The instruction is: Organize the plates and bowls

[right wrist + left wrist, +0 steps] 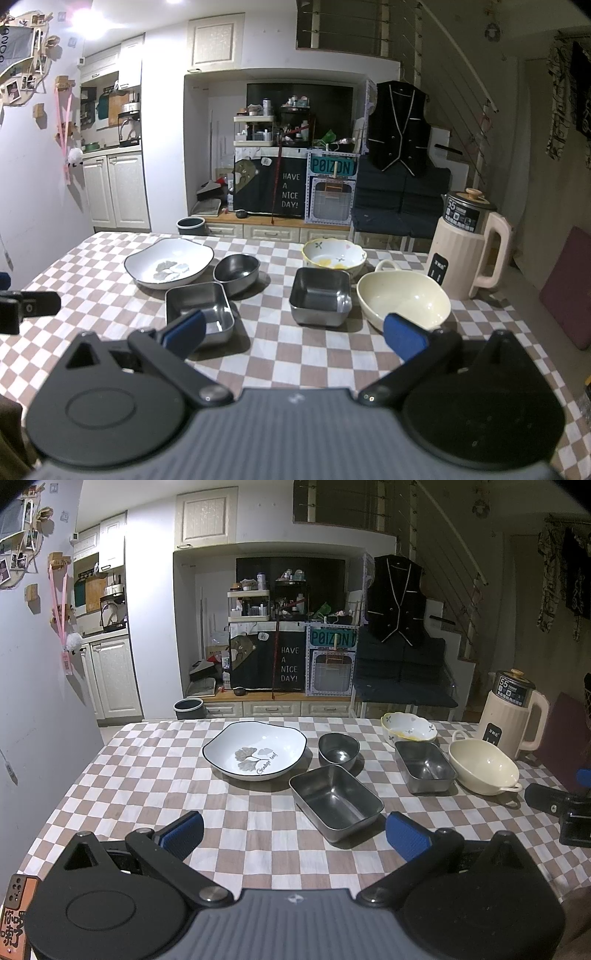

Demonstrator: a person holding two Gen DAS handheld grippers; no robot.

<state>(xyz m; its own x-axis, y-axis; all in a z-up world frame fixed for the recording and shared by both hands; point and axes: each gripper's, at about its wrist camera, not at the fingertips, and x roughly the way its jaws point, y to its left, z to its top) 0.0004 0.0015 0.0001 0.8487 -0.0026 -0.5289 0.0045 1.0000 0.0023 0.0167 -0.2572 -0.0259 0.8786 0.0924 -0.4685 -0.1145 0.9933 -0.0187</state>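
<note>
Dim, sharp fisheye views (edges bowed, corners black); ceiling light glares upper left
</note>
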